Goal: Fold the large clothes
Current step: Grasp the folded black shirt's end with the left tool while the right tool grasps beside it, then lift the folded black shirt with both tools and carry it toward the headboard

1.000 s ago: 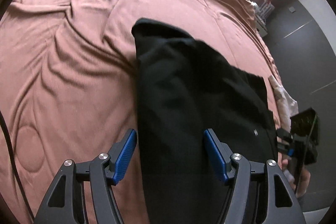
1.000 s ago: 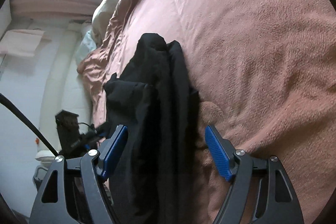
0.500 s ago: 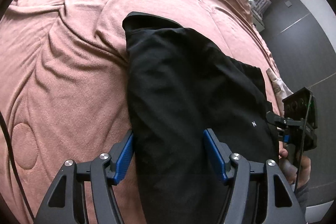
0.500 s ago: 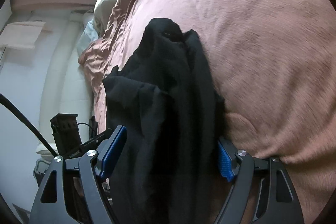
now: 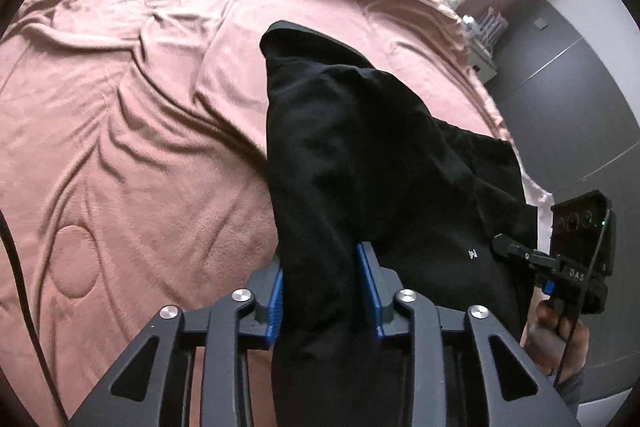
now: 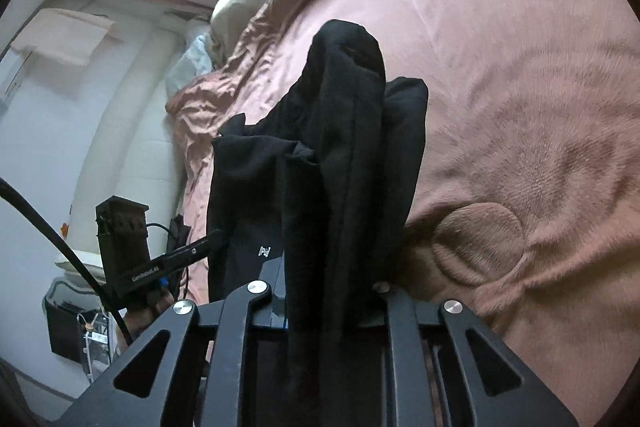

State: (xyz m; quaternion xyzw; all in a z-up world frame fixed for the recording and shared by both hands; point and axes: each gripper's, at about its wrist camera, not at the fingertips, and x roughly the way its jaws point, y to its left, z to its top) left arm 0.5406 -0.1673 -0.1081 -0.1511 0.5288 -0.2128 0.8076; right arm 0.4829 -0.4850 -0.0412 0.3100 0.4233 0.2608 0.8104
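Both claws, left (image 5: 320,291) and right (image 6: 332,307), closing, pinching black garment (image 5: 360,155); right pads hidden.

— How's my left gripper (image 5: 320,291) sitting?

— It points steeply downward, and your jaws are closing with black cloth bunched between the blue pads (image 5: 275,301), which press into it on both sides.

— And the right gripper (image 6: 328,303)?

— Tilted down more gently. Its jaws are closing too, narrower than the left, with a thick fold of cloth clamped between them and hiding the pads. From the left wrist view, your right hand (image 5: 556,331) wraps the handle at the lower right edge.
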